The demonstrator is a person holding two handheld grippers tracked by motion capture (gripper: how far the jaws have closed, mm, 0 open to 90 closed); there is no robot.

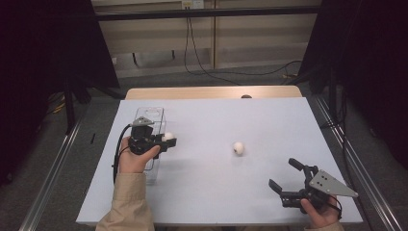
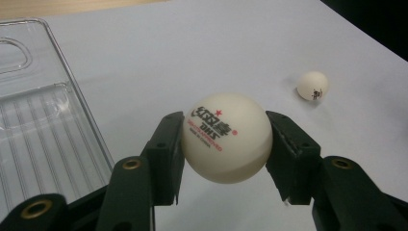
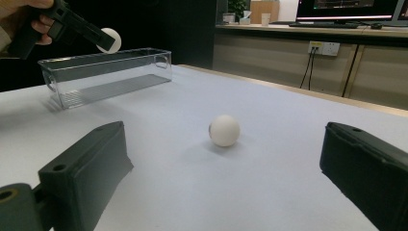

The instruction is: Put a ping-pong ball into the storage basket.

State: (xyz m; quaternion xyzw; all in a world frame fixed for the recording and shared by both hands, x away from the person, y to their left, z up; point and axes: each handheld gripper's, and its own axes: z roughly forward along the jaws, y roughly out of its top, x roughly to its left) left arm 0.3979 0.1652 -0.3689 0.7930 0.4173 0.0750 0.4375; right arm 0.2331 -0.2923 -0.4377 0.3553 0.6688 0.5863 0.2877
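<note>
My left gripper (image 1: 168,139) (image 2: 226,144) is shut on a white ping-pong ball (image 2: 226,137) (image 1: 168,136) with red print, held above the table beside a clear plastic box (image 1: 153,120) (image 2: 38,125) (image 3: 106,74). In the right gripper view that ball (image 3: 109,39) hangs over the box's near end. A second white ball (image 1: 238,147) (image 2: 312,85) (image 3: 224,130) lies on the pale tabletop (image 1: 216,125), mid-table. My right gripper (image 1: 285,177) (image 3: 226,187) rests low near the front right, open, with its jaws wide apart, pointing at that loose ball, well short of it.
The long clear box stands empty along the table's left side. A wooden strip (image 1: 211,92) edges the far side of the table. Dark curtains and cables (image 1: 192,53) lie beyond. The table's front edge (image 1: 216,224) is close to both hands.
</note>
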